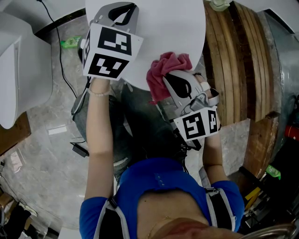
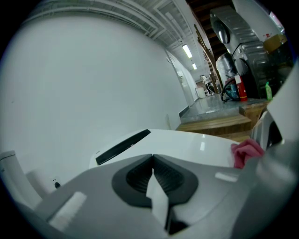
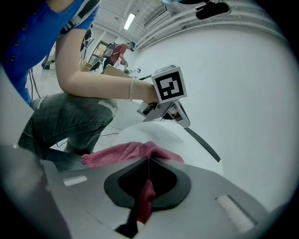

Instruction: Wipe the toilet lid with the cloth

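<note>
The white toilet lid [image 1: 173,28] fills the top middle of the head view. My right gripper [image 1: 167,78] is shut on a pink cloth [image 1: 166,67], which is bunched against the lid's near edge. In the right gripper view the cloth [image 3: 126,154] spreads ahead of the jaws [image 3: 148,161] over the lid [image 3: 154,133]. My left gripper [image 1: 125,10] lies over the lid's left part with its jaws shut and nothing seen between them. Its own view has the jaws [image 2: 152,158] closed, the lid [image 2: 187,144] ahead and the cloth [image 2: 246,151] at the right.
Stacked wooden planks [image 1: 238,60] lie to the right of the lid. A white fixture [image 1: 18,65] stands at the left, with a green bottle [image 1: 70,43] and a black cable [image 1: 60,56] on the stone floor. The person's knees are just below the lid.
</note>
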